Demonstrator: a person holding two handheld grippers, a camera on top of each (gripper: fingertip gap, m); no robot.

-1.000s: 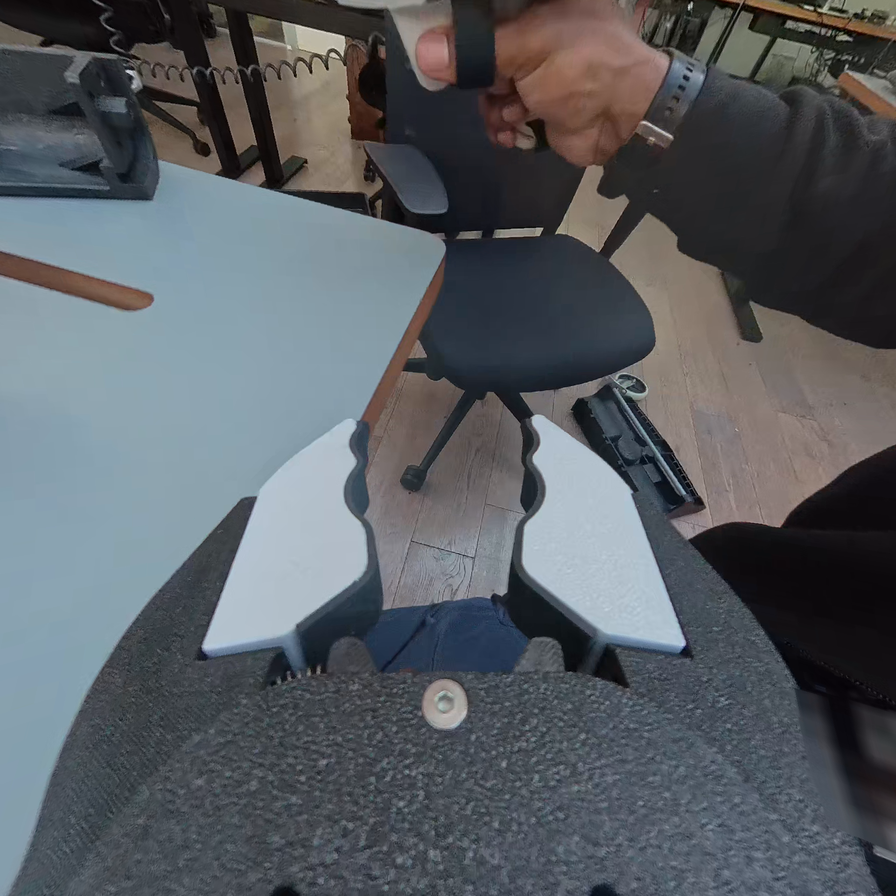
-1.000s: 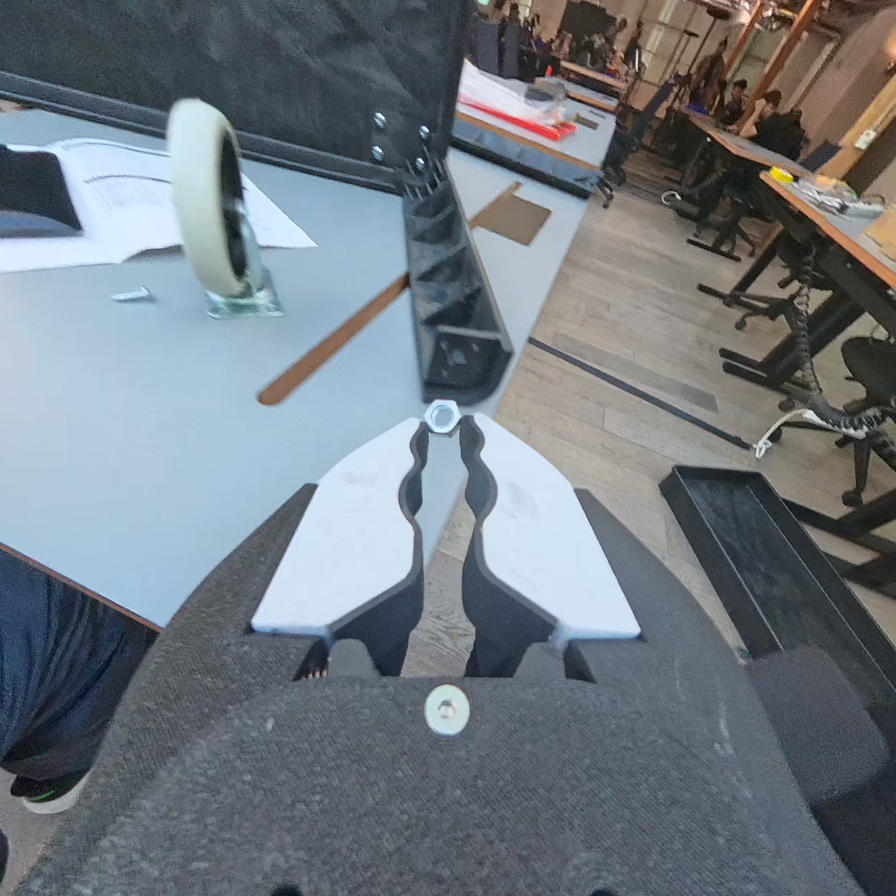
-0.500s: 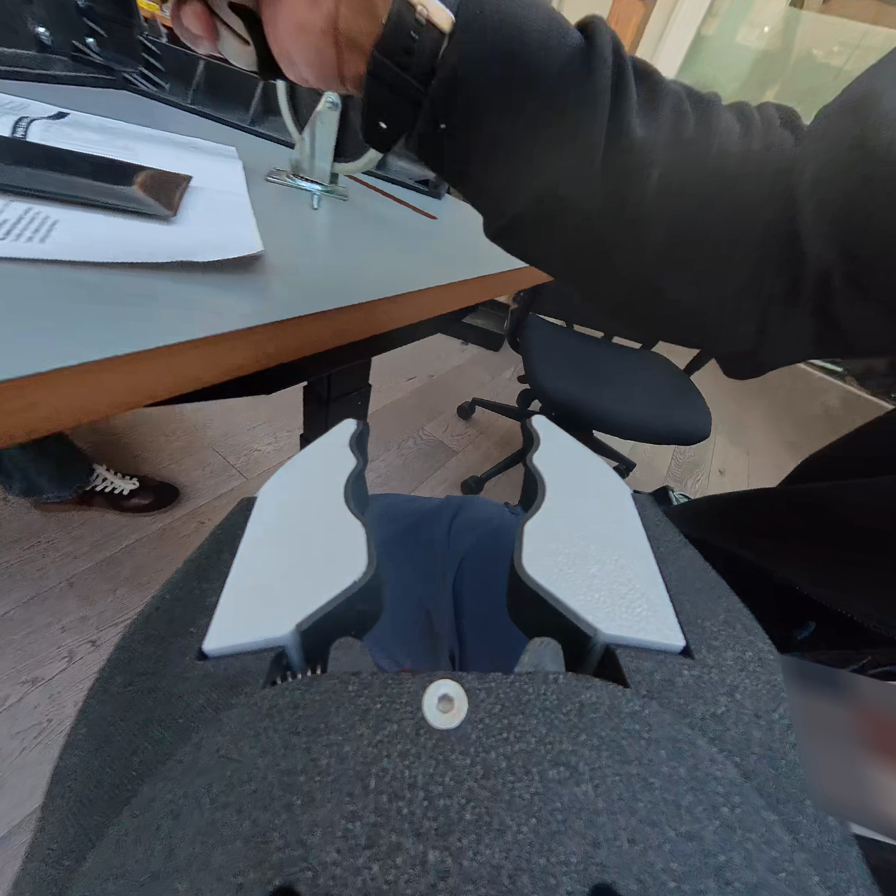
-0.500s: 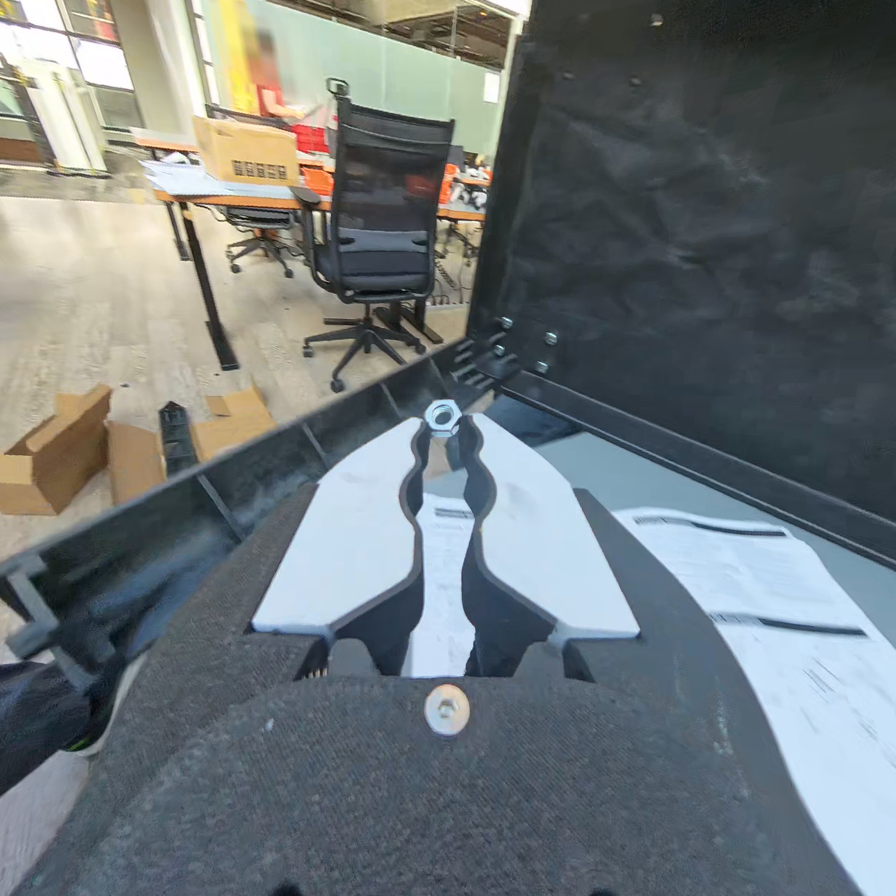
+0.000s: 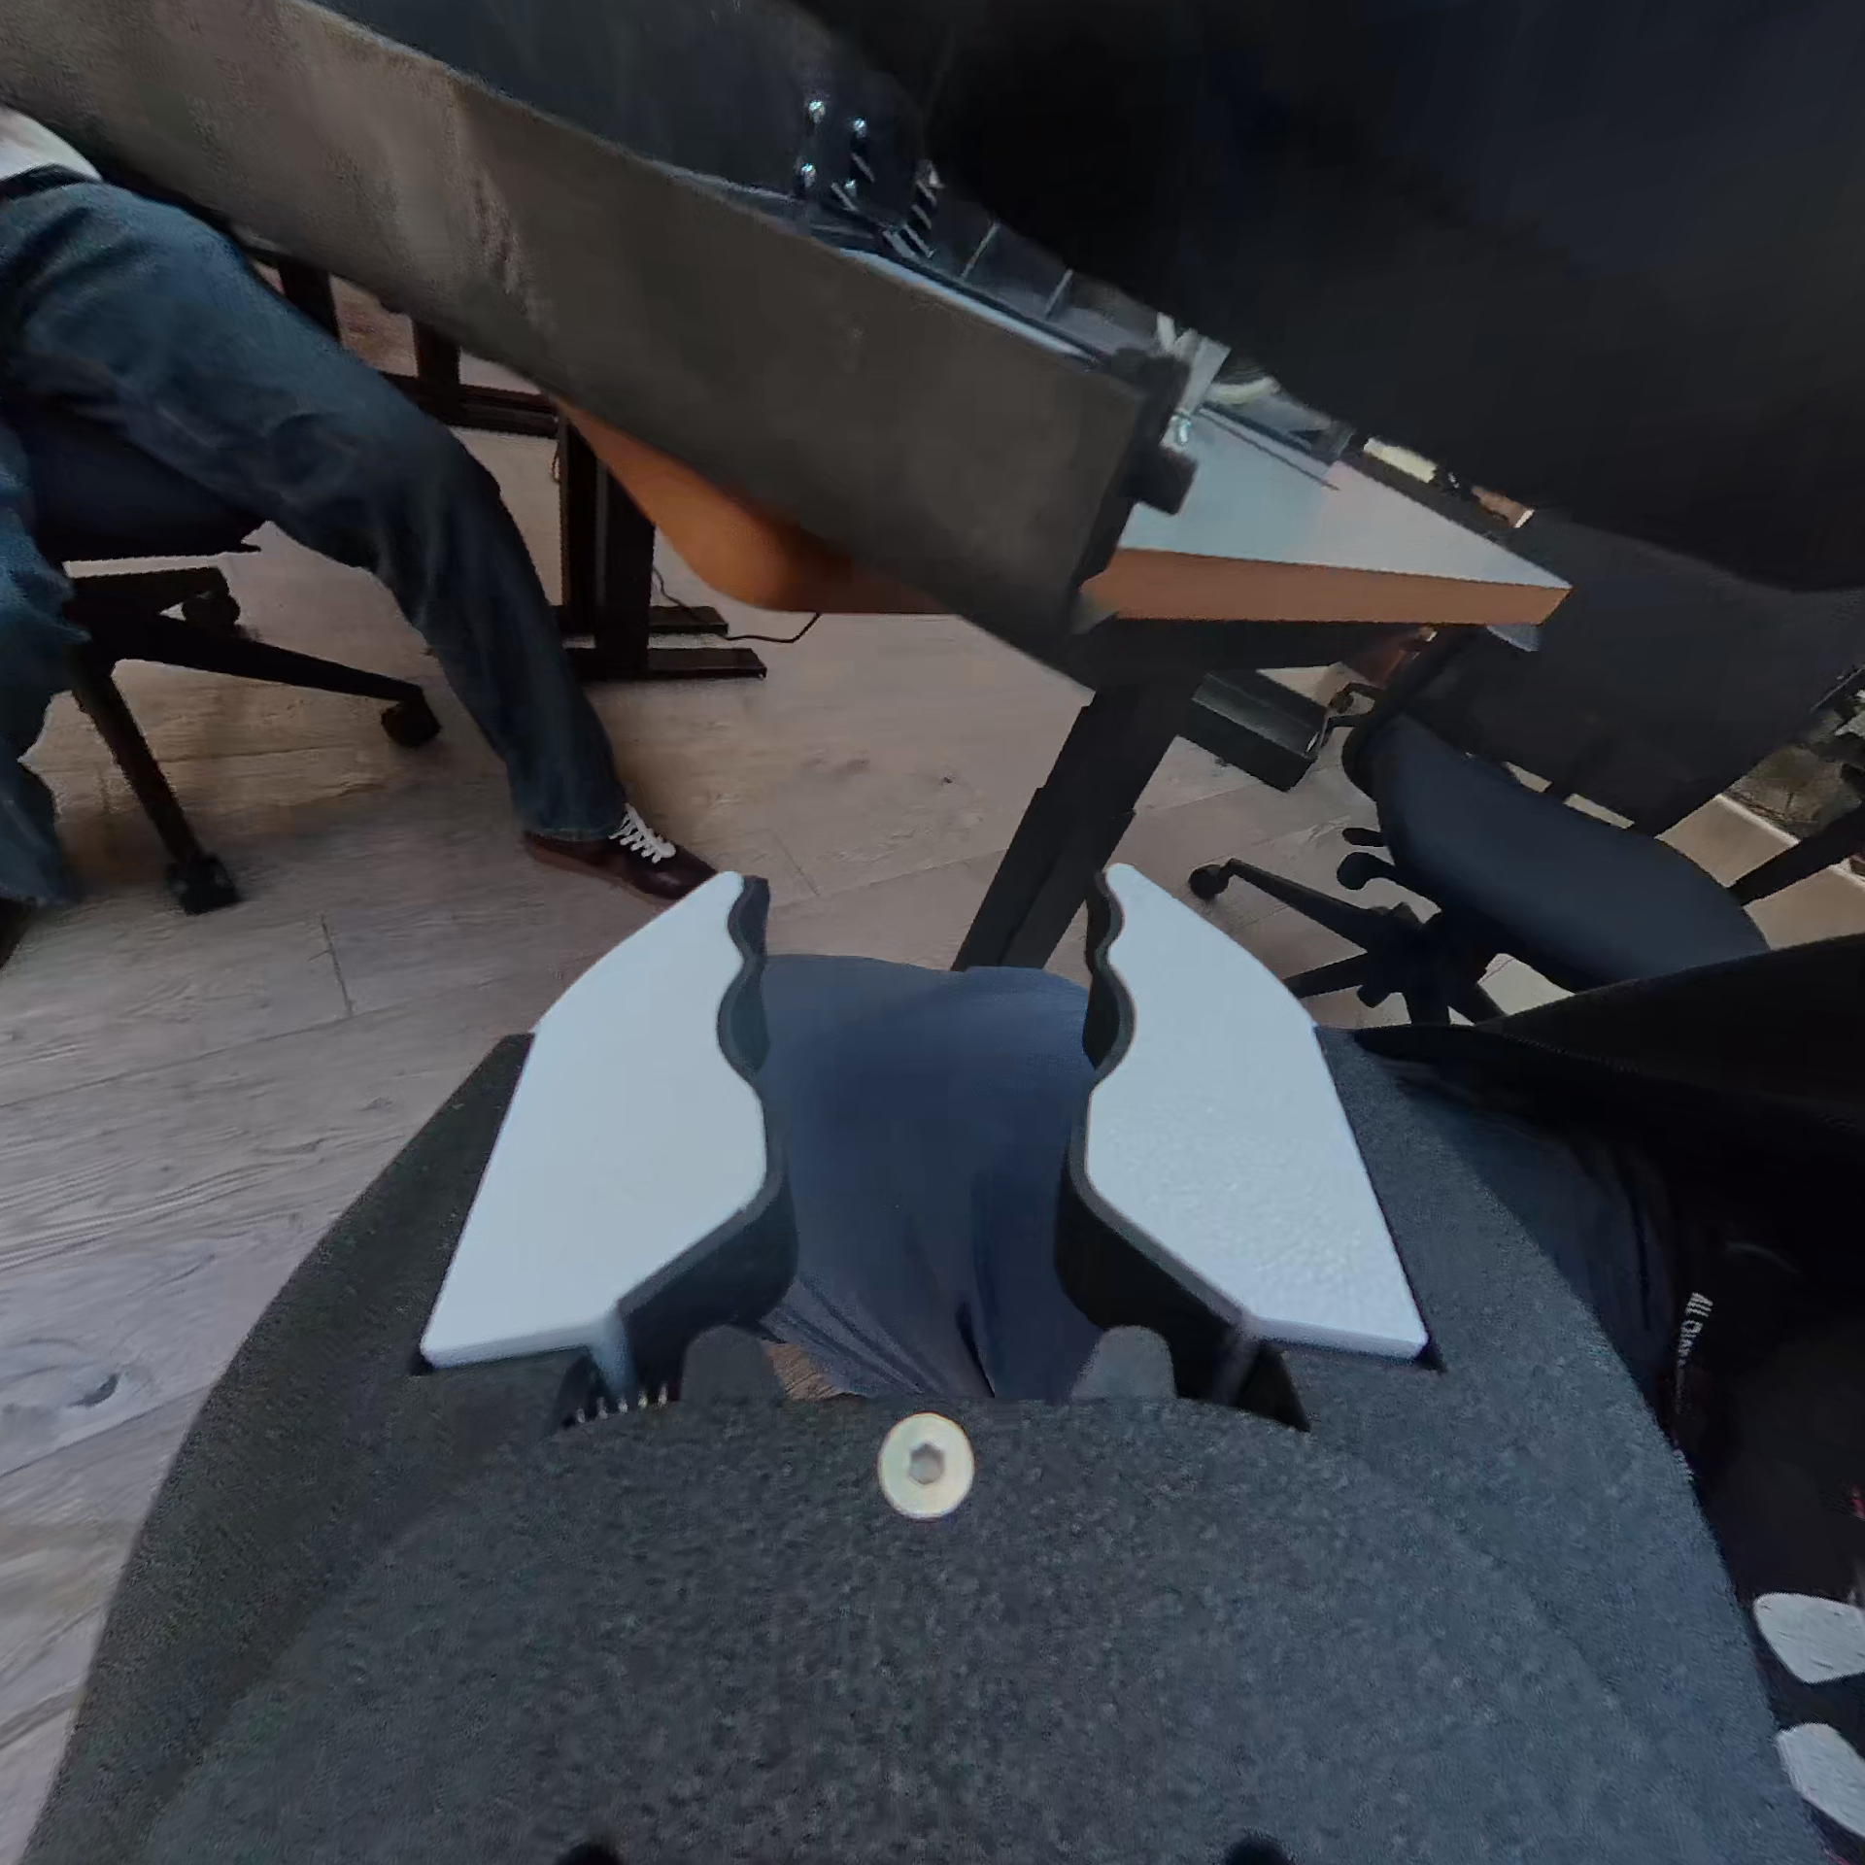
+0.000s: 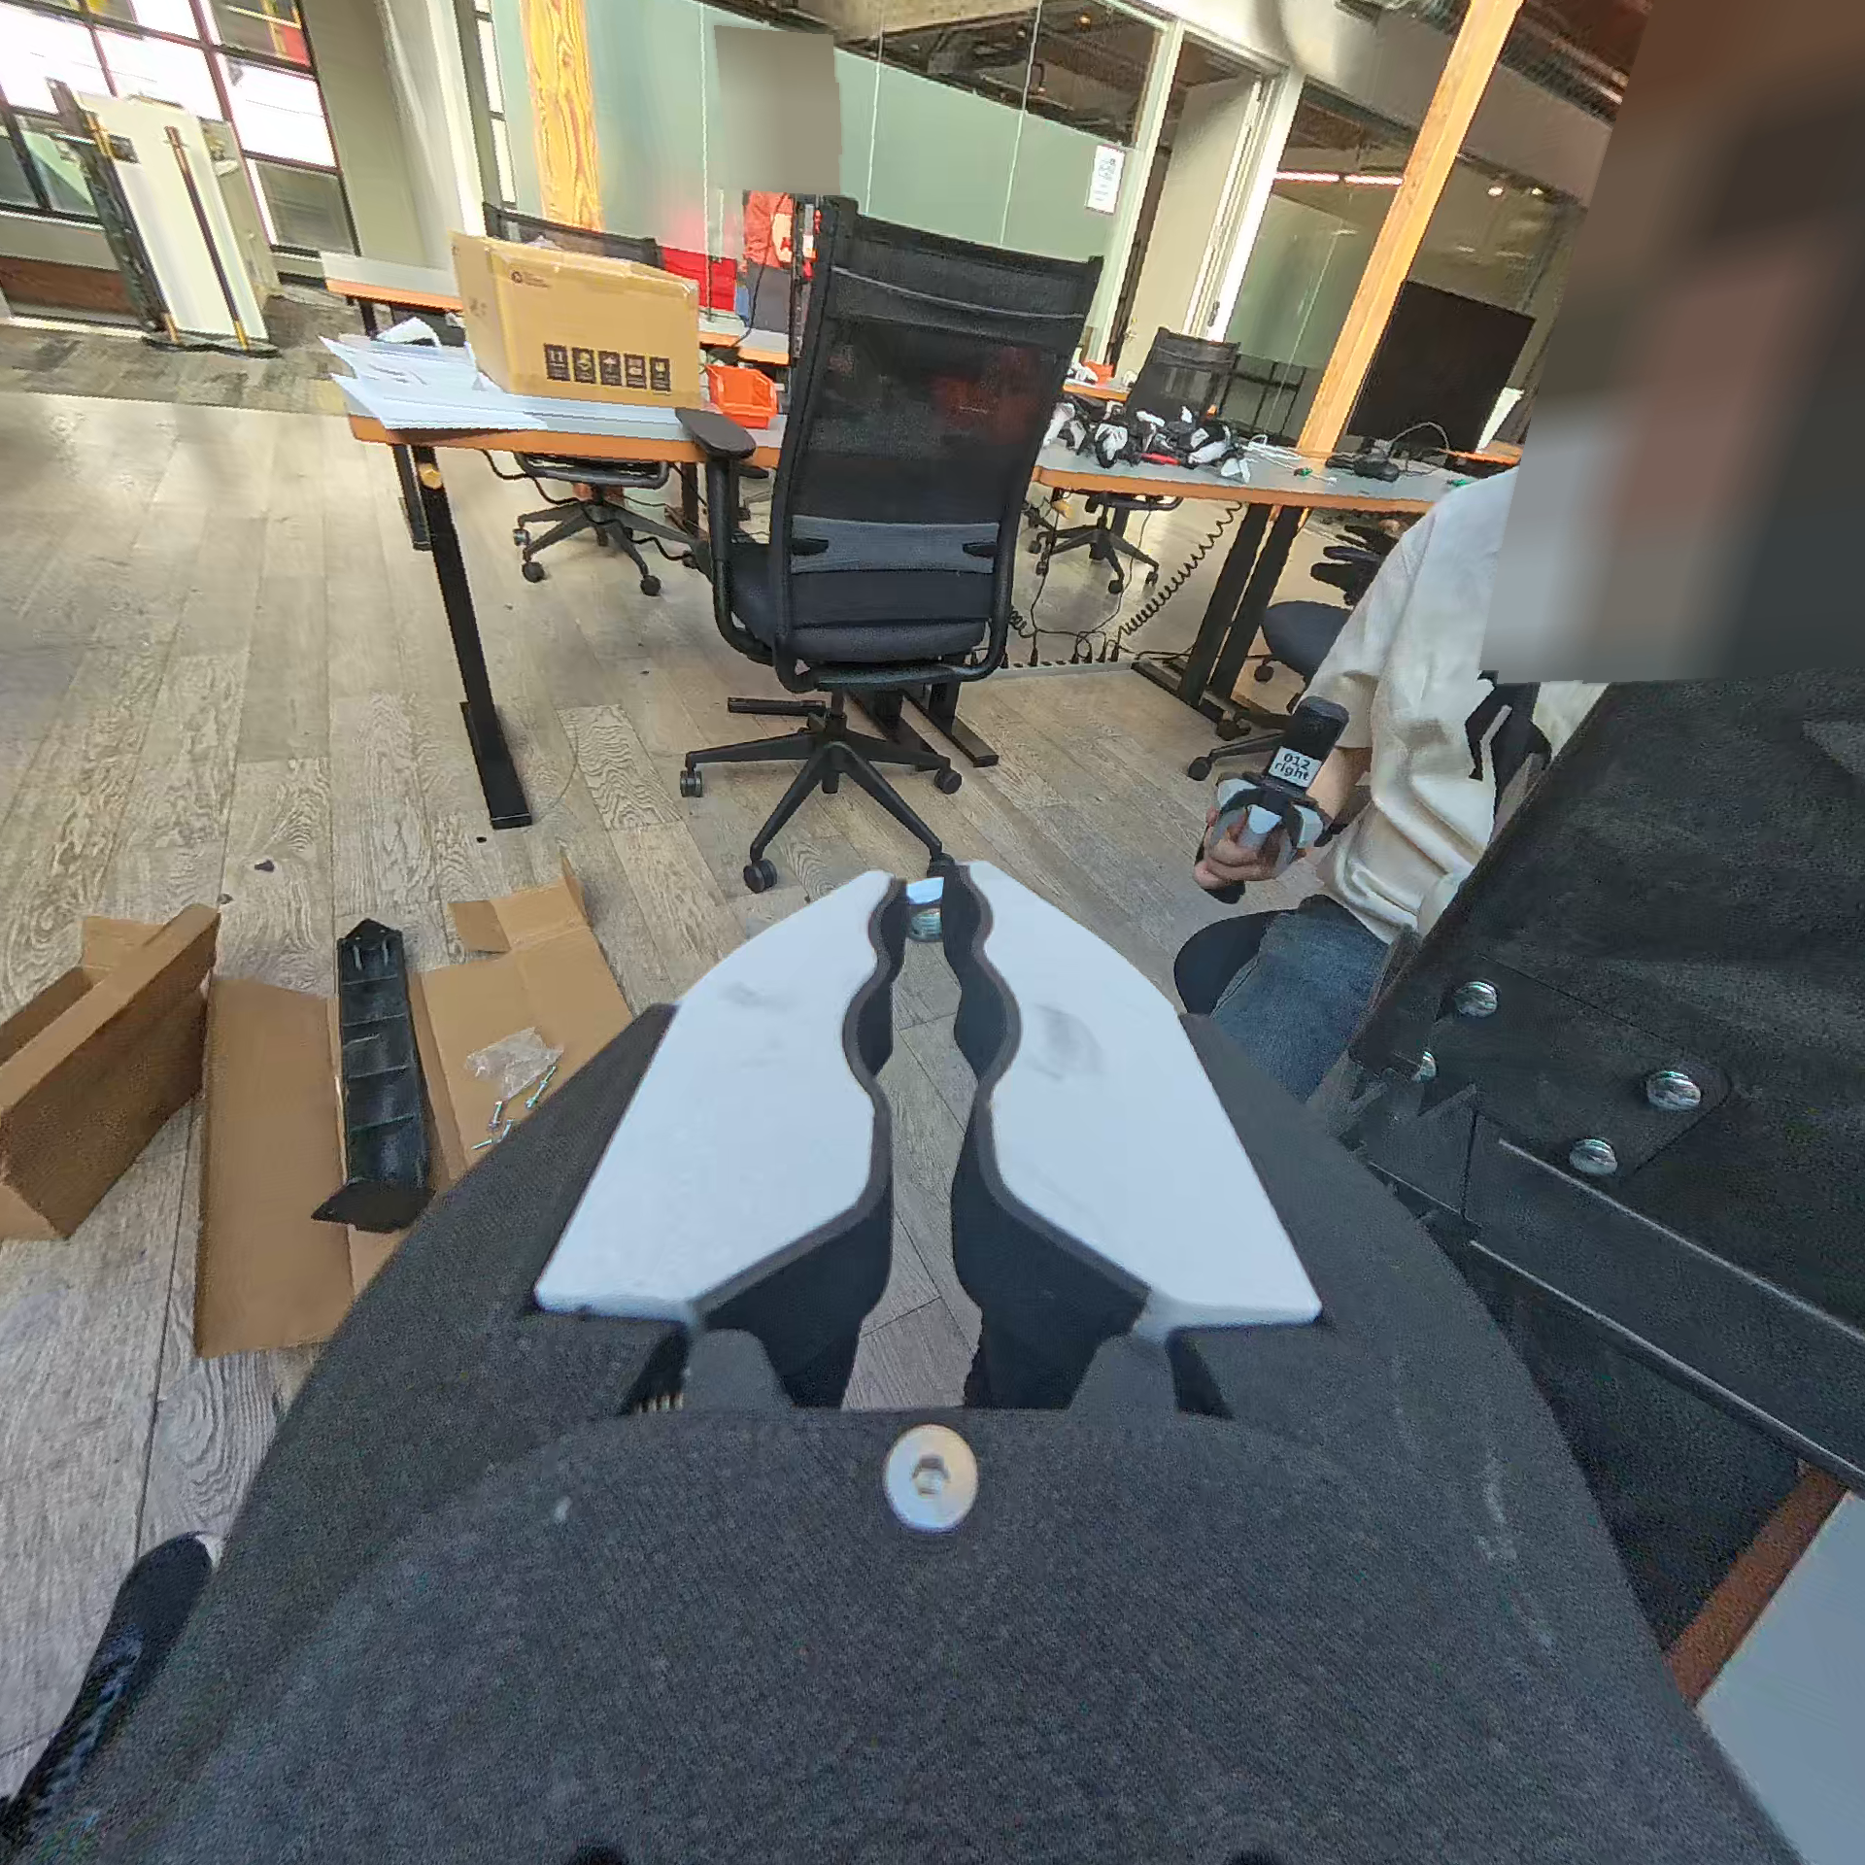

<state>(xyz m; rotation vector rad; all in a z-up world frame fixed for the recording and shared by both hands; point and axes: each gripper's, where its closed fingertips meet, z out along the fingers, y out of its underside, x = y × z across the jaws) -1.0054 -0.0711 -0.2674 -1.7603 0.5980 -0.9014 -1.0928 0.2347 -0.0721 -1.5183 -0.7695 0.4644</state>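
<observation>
Pale wooden floorboards [image 6: 202, 656] run through an open office where we see a black mesh swivel chair [image 6: 888, 525] beside an orange-edged grey desk [image 6: 565, 429] carrying a brown cardboard box [image 6: 575, 328]. Our right claw [image 6: 926, 898] pinches a small silver metal hex nut [image 6: 924, 892] at its tips, near a black felt-covered panel [image 6: 1695, 908] on the right. Our left claw [image 5: 923, 893] gapes wide and empty over a blue-trousered knee [image 5: 908, 1090], below another grey desk [image 5: 1312, 565].
</observation>
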